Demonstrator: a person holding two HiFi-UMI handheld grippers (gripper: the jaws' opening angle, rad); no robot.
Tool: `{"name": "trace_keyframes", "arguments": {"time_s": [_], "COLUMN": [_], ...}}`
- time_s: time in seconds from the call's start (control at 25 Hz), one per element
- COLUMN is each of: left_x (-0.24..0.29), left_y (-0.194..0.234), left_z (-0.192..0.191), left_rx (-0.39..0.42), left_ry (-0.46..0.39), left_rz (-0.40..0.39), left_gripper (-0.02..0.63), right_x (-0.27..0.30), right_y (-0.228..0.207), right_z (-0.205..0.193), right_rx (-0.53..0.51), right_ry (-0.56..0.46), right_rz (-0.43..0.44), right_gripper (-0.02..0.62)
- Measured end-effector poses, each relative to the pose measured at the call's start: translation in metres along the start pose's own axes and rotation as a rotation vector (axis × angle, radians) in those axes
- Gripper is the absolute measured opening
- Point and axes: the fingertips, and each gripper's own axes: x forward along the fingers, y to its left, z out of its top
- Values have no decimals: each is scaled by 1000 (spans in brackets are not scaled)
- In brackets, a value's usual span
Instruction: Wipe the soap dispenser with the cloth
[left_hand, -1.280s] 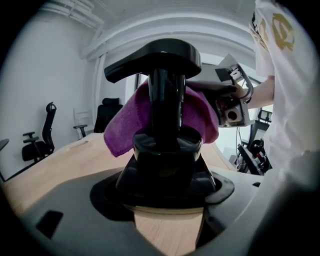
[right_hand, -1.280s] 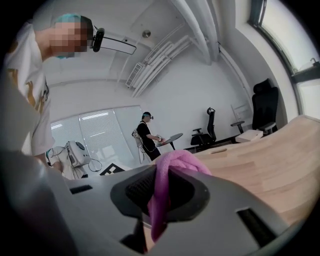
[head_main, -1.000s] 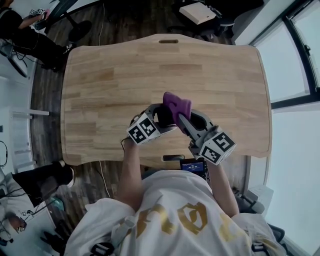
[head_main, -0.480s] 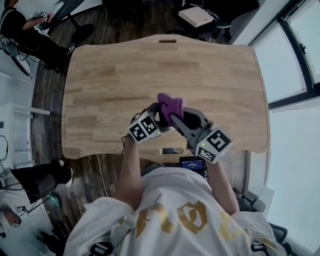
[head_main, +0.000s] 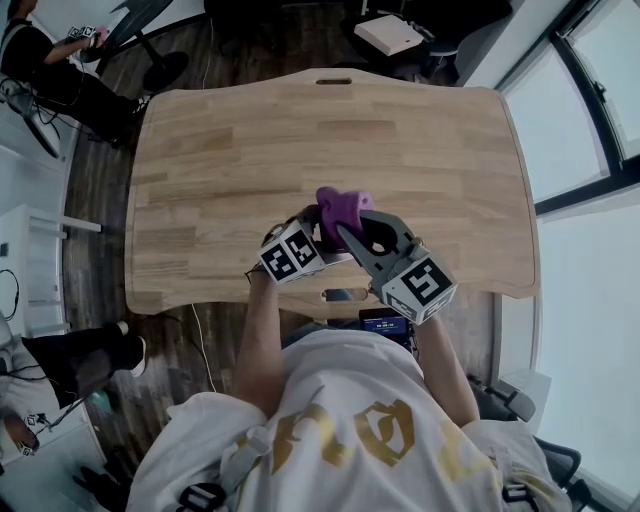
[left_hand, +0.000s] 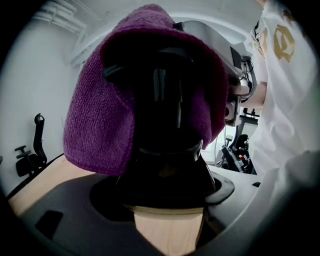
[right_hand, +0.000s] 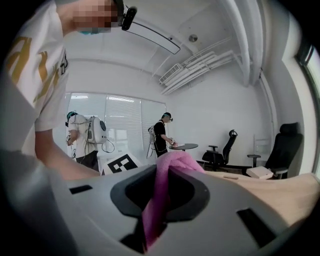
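Observation:
A black soap dispenser (left_hand: 167, 150) stands between the jaws of my left gripper (left_hand: 167, 197), which is shut on its base. A purple cloth (left_hand: 100, 120) is draped over its top and pump. My right gripper (right_hand: 160, 195) is shut on a fold of that cloth (right_hand: 172, 162). In the head view both grippers meet over the table's near edge: the left gripper (head_main: 318, 232), the right gripper (head_main: 347, 236) and the cloth (head_main: 343, 206) bunched above them. There the dispenser (head_main: 324, 236) shows only as a dark patch under the cloth.
The wooden table (head_main: 430, 150) stretches away from me. A small screen device (head_main: 385, 325) sits at its near edge by my body. Other people stand at the far left (head_main: 40, 60). A white box (head_main: 392, 35) lies beyond the far edge. Windows are on the right.
My right gripper with the cloth has shifted a little left and closer over the dispenser. The left gripper has barely moved.

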Motion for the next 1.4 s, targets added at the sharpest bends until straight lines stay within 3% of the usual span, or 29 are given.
{"name": "trace_keyframes", "arguments": {"time_s": [0.76,1.2,1.4], "left_x": [10,13,8], "left_y": [-19,-25,-26], "left_z": [10,17,29], "left_rx": [88,91,61], "left_ry": [11,-9,-69], "left_rz": [-34,-54,-55], "left_gripper": [368,368,368], "right_x": [-3,-10,-16], "right_y": [-16,-48,-65], "right_z": [6,4,-13], "right_rx": [-82,116,180], "right_ry": [9,-73,-45], "right_rz": [-108,-187,-251], "right_gripper": [52,52,52]}}
